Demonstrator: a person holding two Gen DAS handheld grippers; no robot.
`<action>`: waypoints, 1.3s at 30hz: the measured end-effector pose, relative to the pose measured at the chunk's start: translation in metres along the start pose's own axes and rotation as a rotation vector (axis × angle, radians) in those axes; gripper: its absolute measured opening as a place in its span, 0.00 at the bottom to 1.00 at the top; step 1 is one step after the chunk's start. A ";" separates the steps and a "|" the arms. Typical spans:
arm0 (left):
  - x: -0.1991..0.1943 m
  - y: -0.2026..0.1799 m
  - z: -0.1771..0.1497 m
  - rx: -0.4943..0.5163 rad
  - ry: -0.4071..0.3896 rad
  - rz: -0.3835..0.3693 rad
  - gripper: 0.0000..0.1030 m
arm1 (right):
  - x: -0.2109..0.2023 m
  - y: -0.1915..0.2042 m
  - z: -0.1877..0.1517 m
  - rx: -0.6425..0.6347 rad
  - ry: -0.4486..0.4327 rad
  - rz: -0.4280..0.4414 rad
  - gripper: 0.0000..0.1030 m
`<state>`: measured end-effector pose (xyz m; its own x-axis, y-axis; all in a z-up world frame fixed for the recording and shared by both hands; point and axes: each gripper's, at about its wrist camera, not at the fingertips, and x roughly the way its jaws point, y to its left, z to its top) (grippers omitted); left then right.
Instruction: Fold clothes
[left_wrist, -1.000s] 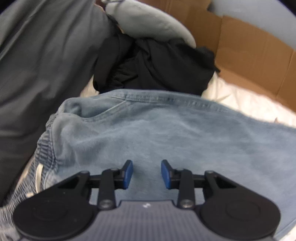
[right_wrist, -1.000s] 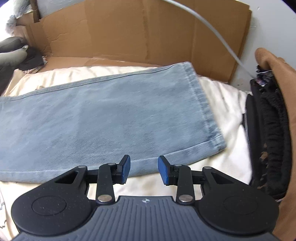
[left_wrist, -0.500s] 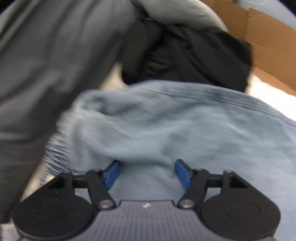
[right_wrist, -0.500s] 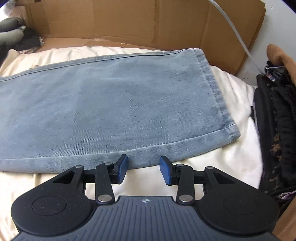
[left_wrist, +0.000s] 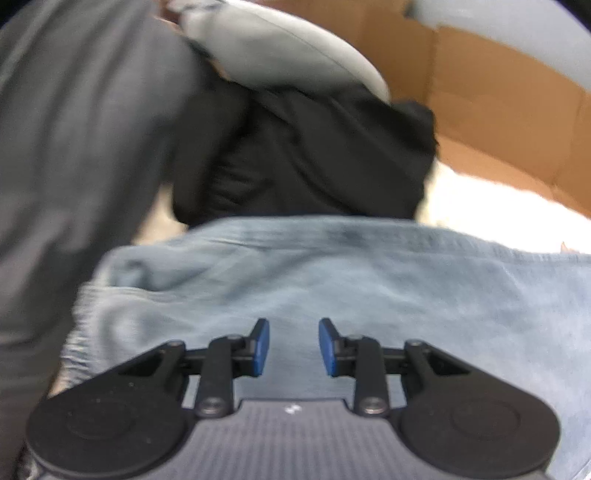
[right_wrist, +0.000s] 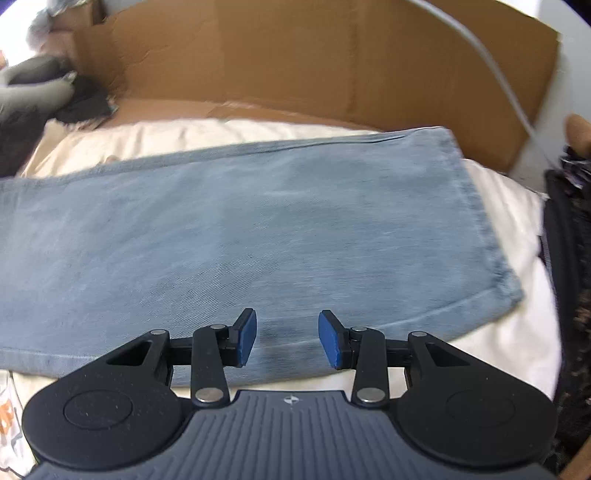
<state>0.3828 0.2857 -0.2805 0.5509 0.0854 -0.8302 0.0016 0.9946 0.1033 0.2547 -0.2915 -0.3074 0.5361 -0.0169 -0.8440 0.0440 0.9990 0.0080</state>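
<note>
Since the light blue denim jeans (right_wrist: 258, 229) lie flat along the cream bedsheet (right_wrist: 509, 332) for folding, both tools hover open; left tool (left_wrist: 294, 347), jaws just narrowed and gripping nothing, over the waistband end, right tool (right_wrist: 288, 339) near the hem.

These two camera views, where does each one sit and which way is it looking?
Left wrist view: sits on the left gripper, facing down over the waistband end of the light blue denim jeans; its own blue-padded fingers show, jaws just closing, nothing between.
Right wrist view: sits on the right gripper, facing the jeans' hemmed leg end; its open fingers show.
Shared: the jeans, cream sheet, brown cardboard.
</note>
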 end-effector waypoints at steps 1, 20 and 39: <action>0.008 -0.007 0.000 0.008 0.015 0.001 0.30 | 0.003 0.005 -0.001 -0.019 0.007 0.000 0.43; 0.052 -0.018 0.031 -0.048 -0.054 0.087 0.47 | 0.068 0.011 0.069 -0.039 -0.037 -0.035 0.53; -0.003 -0.151 0.019 0.033 -0.015 -0.208 0.16 | 0.053 0.070 0.100 0.004 -0.109 0.106 0.28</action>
<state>0.3968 0.1343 -0.2827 0.5477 -0.1230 -0.8276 0.1442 0.9882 -0.0514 0.3702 -0.2266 -0.2983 0.6266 0.0841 -0.7748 -0.0145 0.9952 0.0963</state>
